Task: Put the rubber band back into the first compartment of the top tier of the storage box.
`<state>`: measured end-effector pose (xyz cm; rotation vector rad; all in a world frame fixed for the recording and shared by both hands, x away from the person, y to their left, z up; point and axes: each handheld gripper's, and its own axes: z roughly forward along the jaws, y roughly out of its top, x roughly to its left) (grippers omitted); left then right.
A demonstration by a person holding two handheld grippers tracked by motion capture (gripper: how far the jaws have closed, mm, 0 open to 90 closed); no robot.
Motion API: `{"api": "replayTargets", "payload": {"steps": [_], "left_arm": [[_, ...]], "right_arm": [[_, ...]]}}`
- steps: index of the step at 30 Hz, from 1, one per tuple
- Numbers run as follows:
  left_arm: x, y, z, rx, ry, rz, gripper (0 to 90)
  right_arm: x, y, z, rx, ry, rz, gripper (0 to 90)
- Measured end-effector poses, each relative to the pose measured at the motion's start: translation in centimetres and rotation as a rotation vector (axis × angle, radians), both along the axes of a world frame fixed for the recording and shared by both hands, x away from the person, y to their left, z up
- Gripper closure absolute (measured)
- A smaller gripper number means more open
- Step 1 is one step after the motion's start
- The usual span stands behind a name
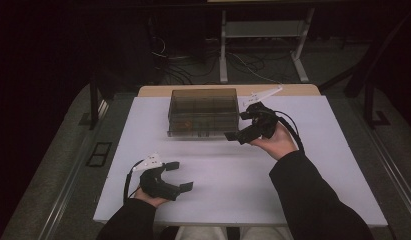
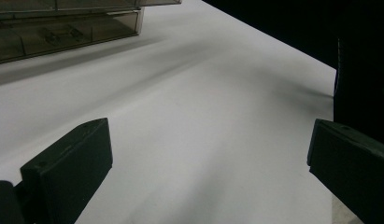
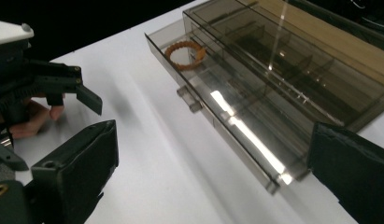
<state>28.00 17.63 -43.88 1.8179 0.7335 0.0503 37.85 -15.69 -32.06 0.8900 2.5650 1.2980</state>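
A smoky clear plastic organizer box (image 1: 203,113) sits at upper centre of the high view, on the far part of the white table (image 1: 228,170); in the right gripper view it runs across the upper right, its bottom drawer (image 3: 217,100) pulled slightly out, an orange beaded ring (image 3: 184,54) lying inside near the top centre; the right gripper (image 1: 248,125), just right of the box in the high view, has its jaws spread wide with nothing between them; the left gripper (image 1: 177,175), at lower left, well apart from the box, is likewise spread wide and empty above bare table; dark sleeves (image 1: 313,200) enter from the bottom edge.
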Motion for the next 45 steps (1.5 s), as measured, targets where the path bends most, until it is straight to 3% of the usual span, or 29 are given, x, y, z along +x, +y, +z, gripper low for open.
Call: {"api": "replayTargets", "payload": {"steps": [18,45], "left_arm": [[0.0,0.0,0.0,0.006,0.001,-0.002,0.0],[0.0,-0.1,-0.1,0.006,0.006,0.001,0.0]], "right_arm": [[-2.6,-4.3,-2.0,0.033,0.023,-0.06,1.7],[-6.4,-8.9,-5.4,0.068,0.056,-0.13,1.7]]}}
